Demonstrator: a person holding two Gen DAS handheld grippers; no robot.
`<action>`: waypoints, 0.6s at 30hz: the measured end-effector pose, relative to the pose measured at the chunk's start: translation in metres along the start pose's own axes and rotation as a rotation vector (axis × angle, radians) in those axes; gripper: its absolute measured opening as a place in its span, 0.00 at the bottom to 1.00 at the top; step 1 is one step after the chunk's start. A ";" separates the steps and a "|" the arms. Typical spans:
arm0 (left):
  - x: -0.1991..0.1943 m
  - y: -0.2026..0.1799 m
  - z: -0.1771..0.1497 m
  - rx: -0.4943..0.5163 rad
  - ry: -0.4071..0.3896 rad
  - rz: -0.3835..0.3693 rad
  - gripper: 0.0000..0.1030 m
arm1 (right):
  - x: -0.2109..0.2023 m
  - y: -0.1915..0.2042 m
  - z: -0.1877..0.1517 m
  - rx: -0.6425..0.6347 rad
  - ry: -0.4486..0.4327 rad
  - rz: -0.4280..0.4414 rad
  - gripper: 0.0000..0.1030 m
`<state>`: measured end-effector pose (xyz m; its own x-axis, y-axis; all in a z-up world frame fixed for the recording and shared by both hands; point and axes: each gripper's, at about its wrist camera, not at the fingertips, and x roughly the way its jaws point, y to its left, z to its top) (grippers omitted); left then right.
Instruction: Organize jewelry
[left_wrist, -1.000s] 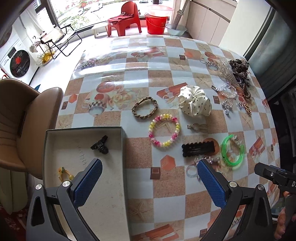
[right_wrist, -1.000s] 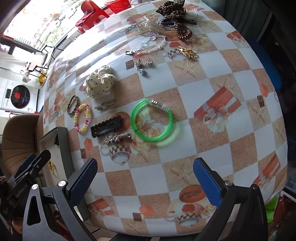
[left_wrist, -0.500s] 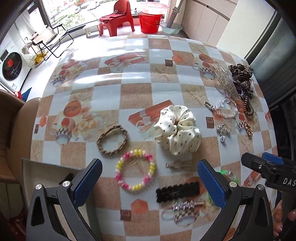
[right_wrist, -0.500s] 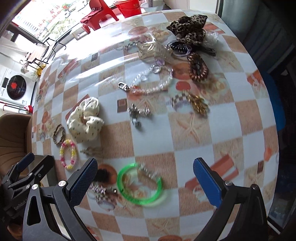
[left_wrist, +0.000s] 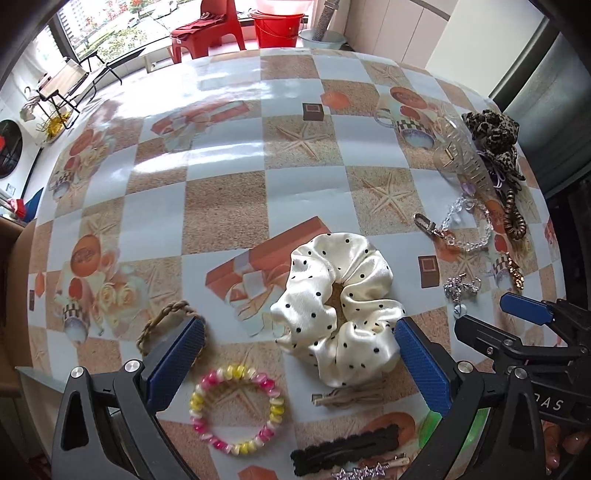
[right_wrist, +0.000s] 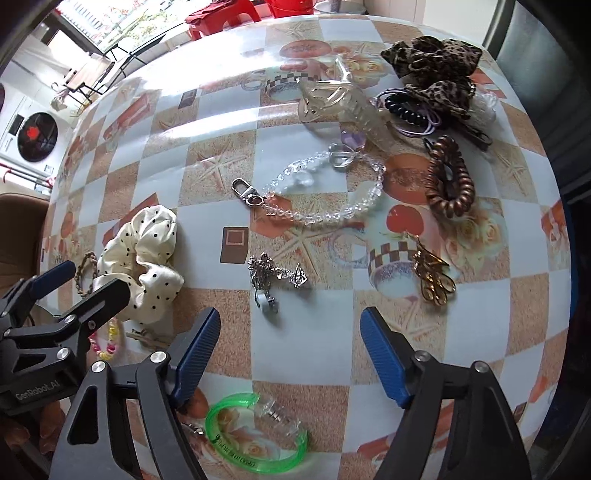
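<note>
1. Both my grippers have come off the box side and now hang over the loose pieces; the box has dropped out of view.
2. My right gripper (right_wrist: 290, 339) has just been closing but stays released, nothing between its jaws; the silver chain (right_wrist: 275, 277) lies just ahead.
3. My left gripper (left_wrist: 299, 354) is released, bracketing the satin polka-dot scrunchie (left_wrist: 340, 306).
4. Beside the scrunchie: a glossy beaded bracelet (left_wrist: 236, 408), a braided band (left_wrist: 166, 321).
</note>
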<state>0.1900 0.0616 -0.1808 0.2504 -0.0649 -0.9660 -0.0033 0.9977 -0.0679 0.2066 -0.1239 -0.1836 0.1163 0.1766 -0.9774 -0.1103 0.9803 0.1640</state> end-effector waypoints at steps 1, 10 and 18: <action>0.003 -0.001 0.001 0.006 0.004 0.004 1.00 | 0.002 0.001 0.001 -0.007 -0.001 -0.007 0.75; 0.019 -0.008 0.006 0.022 0.030 0.007 0.84 | 0.011 0.014 0.009 -0.074 -0.041 -0.061 0.62; 0.019 -0.026 0.006 0.047 0.026 -0.024 0.56 | 0.013 0.026 0.003 -0.132 -0.064 -0.127 0.38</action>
<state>0.2006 0.0343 -0.1963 0.2247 -0.0883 -0.9704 0.0479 0.9957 -0.0795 0.2080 -0.0963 -0.1915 0.2001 0.0614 -0.9779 -0.2184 0.9757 0.0166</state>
